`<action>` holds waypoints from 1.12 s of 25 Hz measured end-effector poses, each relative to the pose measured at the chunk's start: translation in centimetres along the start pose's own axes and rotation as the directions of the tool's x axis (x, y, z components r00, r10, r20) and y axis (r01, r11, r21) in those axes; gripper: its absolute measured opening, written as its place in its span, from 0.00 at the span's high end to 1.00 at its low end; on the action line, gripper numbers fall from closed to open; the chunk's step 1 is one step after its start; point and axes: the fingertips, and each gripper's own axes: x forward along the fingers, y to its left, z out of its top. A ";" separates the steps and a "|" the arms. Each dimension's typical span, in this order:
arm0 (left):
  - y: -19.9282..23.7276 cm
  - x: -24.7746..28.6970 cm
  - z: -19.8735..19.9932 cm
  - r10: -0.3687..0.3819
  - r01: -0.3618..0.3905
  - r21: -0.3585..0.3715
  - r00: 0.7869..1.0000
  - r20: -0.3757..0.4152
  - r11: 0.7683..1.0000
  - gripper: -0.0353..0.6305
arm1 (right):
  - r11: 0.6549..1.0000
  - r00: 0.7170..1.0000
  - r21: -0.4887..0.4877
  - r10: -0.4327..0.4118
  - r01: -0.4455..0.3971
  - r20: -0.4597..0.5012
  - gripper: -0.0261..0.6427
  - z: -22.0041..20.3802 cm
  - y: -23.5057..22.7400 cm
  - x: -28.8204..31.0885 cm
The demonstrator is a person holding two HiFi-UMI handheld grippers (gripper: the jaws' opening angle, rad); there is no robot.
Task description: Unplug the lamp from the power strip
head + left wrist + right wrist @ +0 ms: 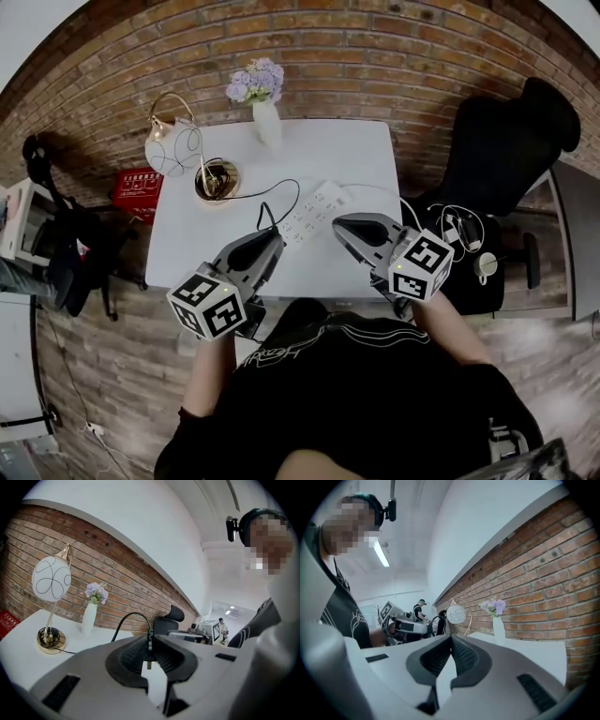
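The left tool (149, 651) is clenched on the lamp's black plug (149, 645). A small metal pin sticks out under the plug, and it is in the air, not in the power strip (314, 214). The black cord (126, 618) goes up from the plug in a curve. Then it runs across the white table (356, 150) to the lamp (173, 148).

The lamp stands at the back left of the table. It has a round white shade with thin lines on it, a gold hoop and a gold foot, and some cord is coiled on the foot. A white vase (266, 120) with purple flowers (255, 82) stands near it by the brick wall.

The white power strip lies in the middle of the table. It is just past the tips of both tools, and neither tool seems to touch it.

The right tool (451, 641) is squeezed shut with nothing in it. It is up off the table, beside the left tool.

A red box (138, 187) with white writing sits on the floor left of the table, but the words are too small to read. A black chair (506, 141) stands at the right. The person's black shirt has white print on it that I cannot read.
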 end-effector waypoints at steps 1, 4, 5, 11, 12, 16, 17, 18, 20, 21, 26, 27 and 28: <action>-0.1 -0.1 0.1 0.005 -0.005 0.003 1.000 0.007 1.000 0.87 | 1.000 1.000 0.017 0.004 -0.004 0.006 0.97 0.1 0.0 -0.1; -0.6 -0.3 0.3 0.020 -0.021 0.023 1.000 0.014 1.000 0.87 | 1.000 1.000 0.020 0.018 -0.018 0.000 0.97 0.3 0.7 -0.3; -0.8 -0.3 0.3 0.023 -0.023 0.030 1.000 0.014 0.999 0.88 | 1.000 1.000 0.011 0.029 -0.029 -0.004 0.97 0.2 1.0 -0.3; -1.7 -0.4 0.5 0.020 -0.020 0.052 1.000 0.014 0.998 0.87 | 0.998 0.998 0.002 0.068 -0.068 0.000 0.97 0.3 2.1 -0.3; -1.8 -0.4 0.5 0.020 -0.021 0.054 1.000 0.013 0.998 0.87 | 0.998 0.998 0.001 0.066 -0.066 -0.005 0.97 0.3 2.0 -0.3; -2.1 -0.3 0.7 0.019 -0.020 0.060 1.000 0.014 0.998 0.87 | 0.998 0.998 -0.007 0.059 -0.059 -0.025 0.97 0.4 1.9 -0.5; -2.1 -0.3 0.6 0.018 -0.019 0.059 1.000 0.014 0.998 0.88 | 0.998 0.998 -0.004 0.060 -0.060 -0.025 0.97 0.3 1.9 -0.5; -2.2 -0.3 0.6 0.019 -0.020 0.058 1.000 0.014 0.998 0.87 | 0.998 0.998 -0.001 0.060 -0.060 -0.026 0.97 0.3 1.9 -0.5; -2.1 -0.2 0.6 0.021 -0.022 0.055 1.000 0.015 0.998 0.88 | 0.998 0.998 0.001 0.061 -0.061 -0.027 0.97 0.2 1.8 -0.5; -2.1 -0.2 0.6 0.023 -0.023 0.053 1.000 0.016 0.998 0.87 | 0.998 0.998 0.003 0.061 -0.061 -0.028 0.97 0.1 1.7 -0.5; -1.9 -0.1 0.5 0.032 -0.032 0.054 0.999 0.014 0.998 0.87 | 0.998 0.997 0.005 0.064 -0.064 -0.029 0.97 -0.2 1.5 -0.4; -1.9 -0.1 0.6 0.033 -0.033 0.054 0.999 0.014 0.998 0.87 | 0.998 0.997 0.003 0.064 -0.064 -0.032 0.97 -0.2 1.5 -0.4; -1.9 -0.1 0.6 0.033 -0.033 0.053 0.999 0.013 0.998 0.87 | 0.998 0.997 0.003 0.064 -0.064 -0.034 0.97 -0.1 1.5 -0.4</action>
